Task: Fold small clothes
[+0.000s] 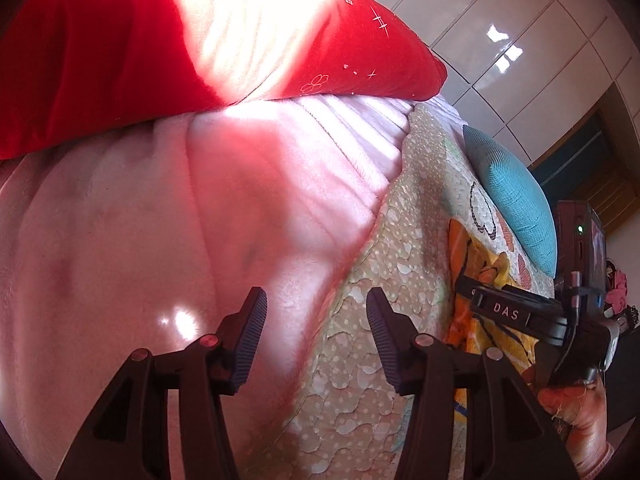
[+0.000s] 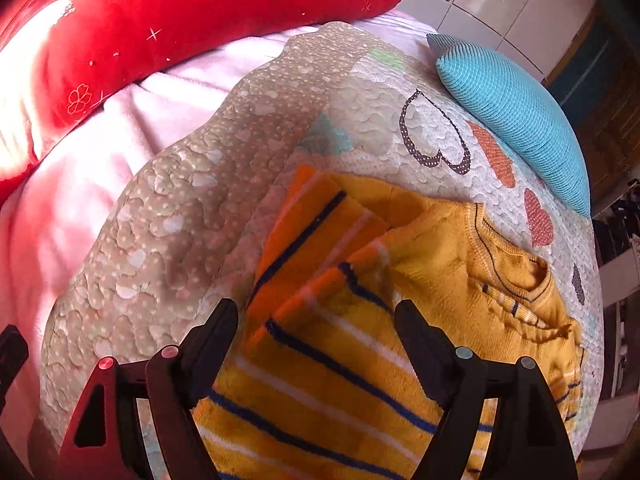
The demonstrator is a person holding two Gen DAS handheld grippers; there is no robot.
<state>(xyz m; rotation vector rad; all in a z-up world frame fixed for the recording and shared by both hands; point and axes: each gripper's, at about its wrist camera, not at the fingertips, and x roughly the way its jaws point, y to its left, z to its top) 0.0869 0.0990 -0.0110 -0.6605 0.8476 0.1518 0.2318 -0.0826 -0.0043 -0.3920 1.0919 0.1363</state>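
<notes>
— While the left tongs (image 1: 316, 312) point down at the bed, what lies under them?
— Their fingers stand partly spread with nothing between them. Below is the seam where a pink blanket (image 1: 120, 220) meets a quilted cover (image 1: 360, 360) printed with hearts. One finger hangs over the blanket, the other over the cover.
— And the small garment?
— A yellow striped sweater (image 2: 440, 248) lies on the quilted cover (image 2: 168, 208), toward the bed's right side, its neckline turned to the right edge. One striped sleeve is folded across its body, pointing back toward the pillows.
— How do the right tongs (image 2: 316, 344) stand?
— Spread wide above the sweater's striped lower part, pressing on nothing. Whether the fingertips brush the knit cannot be told.
— Anything else on the bed?
— A red pillow (image 2: 192, 20) with white stitched stars lies along the far edge on the pink blanket (image 2: 80, 160), and a teal ribbed cushion (image 2: 512, 116) sits at the far right corner. In the left view, a hand (image 1: 576, 408) grips the handle of the right tool over the sweater (image 1: 480, 320).
</notes>
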